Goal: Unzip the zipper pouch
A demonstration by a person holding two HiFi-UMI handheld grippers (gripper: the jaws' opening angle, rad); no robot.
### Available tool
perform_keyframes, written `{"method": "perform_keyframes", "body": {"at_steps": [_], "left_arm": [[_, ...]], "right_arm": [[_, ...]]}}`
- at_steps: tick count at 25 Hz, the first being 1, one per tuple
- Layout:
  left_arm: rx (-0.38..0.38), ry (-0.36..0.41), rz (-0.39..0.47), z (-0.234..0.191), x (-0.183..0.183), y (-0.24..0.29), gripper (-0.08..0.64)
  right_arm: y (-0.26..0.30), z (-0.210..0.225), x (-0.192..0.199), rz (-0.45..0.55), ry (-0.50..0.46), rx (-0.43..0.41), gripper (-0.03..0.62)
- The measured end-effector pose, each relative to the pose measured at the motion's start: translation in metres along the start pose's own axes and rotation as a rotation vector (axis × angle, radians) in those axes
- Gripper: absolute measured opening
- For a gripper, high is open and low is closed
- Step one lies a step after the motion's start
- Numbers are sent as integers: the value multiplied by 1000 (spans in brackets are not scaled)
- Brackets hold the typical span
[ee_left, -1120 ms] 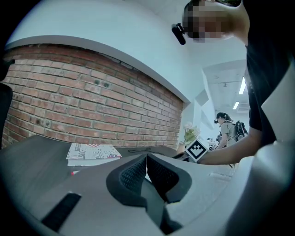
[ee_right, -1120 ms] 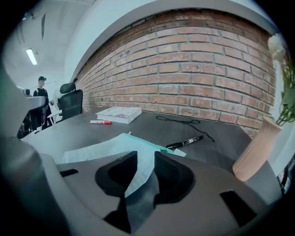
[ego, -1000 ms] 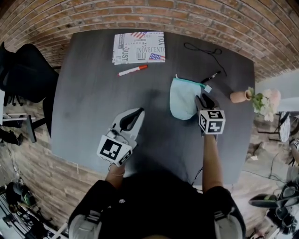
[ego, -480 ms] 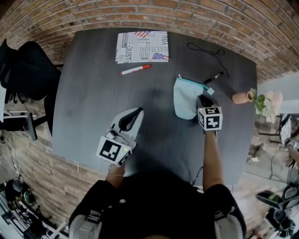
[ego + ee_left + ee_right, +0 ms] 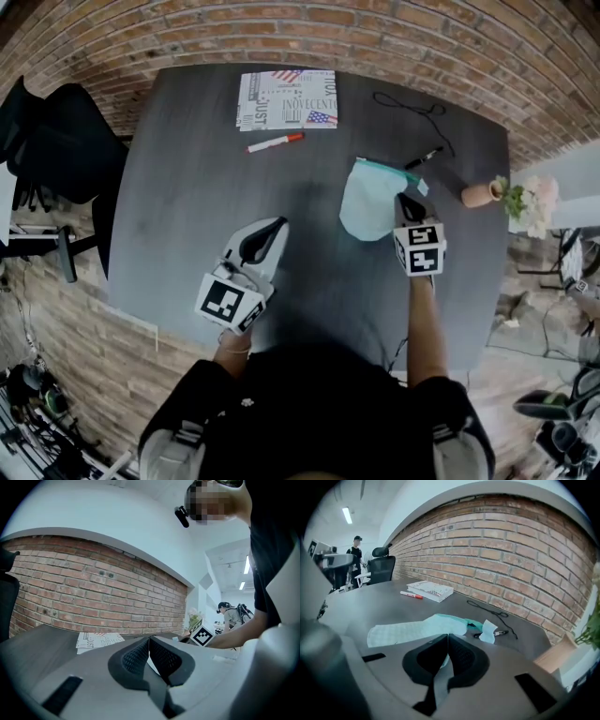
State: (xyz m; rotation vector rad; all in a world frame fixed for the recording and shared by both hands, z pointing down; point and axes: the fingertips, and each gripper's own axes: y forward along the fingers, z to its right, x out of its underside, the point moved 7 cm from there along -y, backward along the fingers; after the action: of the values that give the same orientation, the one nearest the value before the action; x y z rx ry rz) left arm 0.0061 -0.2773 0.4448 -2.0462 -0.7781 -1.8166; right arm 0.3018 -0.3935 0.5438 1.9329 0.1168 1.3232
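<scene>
A pale teal zipper pouch [image 5: 368, 201] lies flat on the dark grey table [image 5: 187, 187], right of centre, with its zipper edge and white tag [image 5: 490, 631] towards the brick wall. My right gripper [image 5: 405, 202] is at the pouch's near right edge. Its jaws are closing, and in the right gripper view [image 5: 447, 640] a strip of pouch [image 5: 417, 629] fabric sits pinched between the pads. My left gripper [image 5: 272, 226] rests over bare table to the left of the pouch, shut with nothing in it; its pads meet in the left gripper view [image 5: 149, 642].
A black marker [image 5: 424, 156] lies just beyond the pouch, near a thin black cable [image 5: 412, 103]. A printed booklet [image 5: 286, 98] and a red marker [image 5: 277, 142] lie at the far side. A small vase with flowers [image 5: 483, 194] stands at the right edge; a black chair [image 5: 56, 141] at left.
The right gripper's jaws have gone from wide open to closed on the pouch's near right edge. The left gripper has stayed where it was.
</scene>
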Motion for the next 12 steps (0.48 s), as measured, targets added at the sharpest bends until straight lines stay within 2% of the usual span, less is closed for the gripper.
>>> {"method": "perform_keyframes", "body": {"at_steps": [12], "left_arm": [[42,28,23,36,-12,-29,6]], "right_arm": [[-89,-34,-32,159,-105,-1,5]]}}
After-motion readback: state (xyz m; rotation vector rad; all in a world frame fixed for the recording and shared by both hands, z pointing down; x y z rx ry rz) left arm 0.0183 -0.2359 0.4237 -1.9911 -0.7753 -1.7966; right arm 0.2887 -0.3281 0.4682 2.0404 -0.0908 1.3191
